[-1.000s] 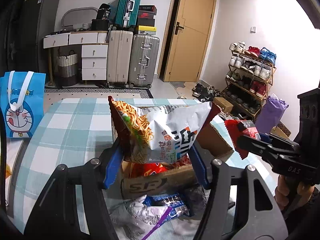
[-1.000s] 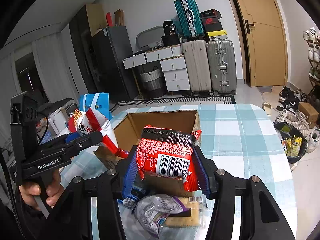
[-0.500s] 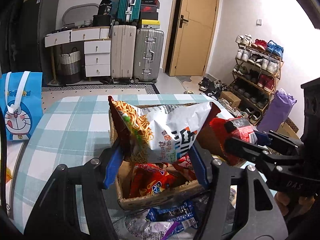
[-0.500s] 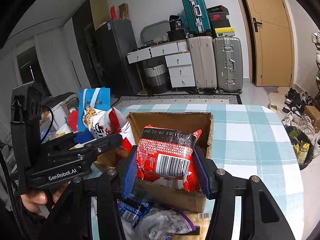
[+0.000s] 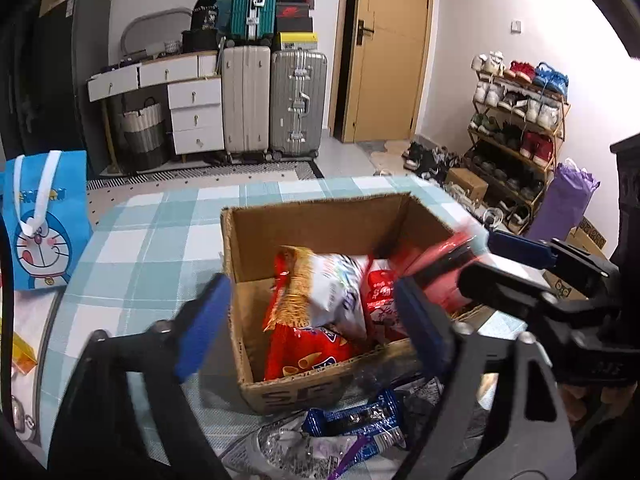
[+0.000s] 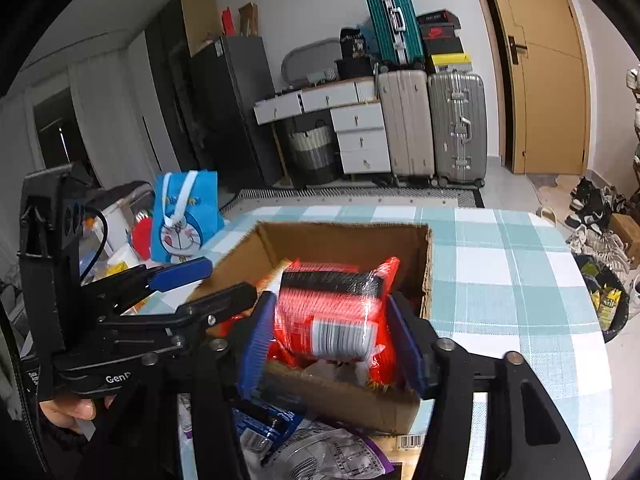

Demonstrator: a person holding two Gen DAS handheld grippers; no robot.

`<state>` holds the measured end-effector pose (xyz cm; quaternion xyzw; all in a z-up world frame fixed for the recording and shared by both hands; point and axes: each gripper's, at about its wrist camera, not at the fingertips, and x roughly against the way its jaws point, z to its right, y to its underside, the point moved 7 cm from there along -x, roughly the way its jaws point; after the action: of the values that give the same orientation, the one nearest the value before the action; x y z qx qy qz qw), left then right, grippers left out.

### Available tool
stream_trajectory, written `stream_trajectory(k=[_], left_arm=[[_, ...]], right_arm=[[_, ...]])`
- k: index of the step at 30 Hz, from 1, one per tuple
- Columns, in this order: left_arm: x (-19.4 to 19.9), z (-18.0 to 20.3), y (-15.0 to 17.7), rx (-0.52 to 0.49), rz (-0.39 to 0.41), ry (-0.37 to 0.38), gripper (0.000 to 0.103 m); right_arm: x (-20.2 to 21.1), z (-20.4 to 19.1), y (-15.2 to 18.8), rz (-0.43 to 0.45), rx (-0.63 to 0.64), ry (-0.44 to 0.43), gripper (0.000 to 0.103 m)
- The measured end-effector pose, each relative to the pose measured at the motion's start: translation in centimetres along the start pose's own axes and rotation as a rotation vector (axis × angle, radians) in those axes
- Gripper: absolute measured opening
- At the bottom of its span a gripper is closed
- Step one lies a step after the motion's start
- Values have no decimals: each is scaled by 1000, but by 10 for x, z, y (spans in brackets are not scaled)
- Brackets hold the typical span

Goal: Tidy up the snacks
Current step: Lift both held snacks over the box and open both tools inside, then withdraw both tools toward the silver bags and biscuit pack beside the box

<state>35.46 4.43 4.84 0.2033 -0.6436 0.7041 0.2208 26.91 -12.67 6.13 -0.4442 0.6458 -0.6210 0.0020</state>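
An open cardboard box (image 5: 344, 224) (image 6: 344, 240) stands on the checked tablecloth. My left gripper (image 5: 312, 320) hovers over its near edge with jaws opening and nothing between them. The white-and-orange noodle snack bag (image 5: 328, 288) lies loose in the box on other red packets (image 5: 304, 352). My right gripper (image 6: 332, 344) is over the box too, jaws opening. The red packet with a barcode (image 6: 332, 316) is still between its pads, blurred and tilting down, no longer pinched. Each gripper shows in the other's view: the right gripper (image 5: 500, 264) and the left gripper (image 6: 200, 286).
Loose snack packets, one blue (image 5: 356, 420) and one silver-purple (image 6: 328, 456), lie in front of the box. A blue cartoon bag (image 5: 44, 216) stands at the table's left. Suitcases (image 5: 272, 100), drawers and a shoe rack (image 5: 516, 136) line the room beyond. A bin (image 6: 608, 304) sits right of the table.
Both grippers have opened over the box. The noodle bag dropped out of the left gripper into the box, and the red packet has come loose between the right pads and tilted down.
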Motion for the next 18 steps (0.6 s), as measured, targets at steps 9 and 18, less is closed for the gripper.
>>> stream_trajectory(k=[9,18], left_arm=[[54,-12,27,40,41,-9,102],[84,-33,81,49,-4,-41,102]], right_arm=[[41,9,12,9,2,42,102],[59,22,60,-62,-19,80,102]])
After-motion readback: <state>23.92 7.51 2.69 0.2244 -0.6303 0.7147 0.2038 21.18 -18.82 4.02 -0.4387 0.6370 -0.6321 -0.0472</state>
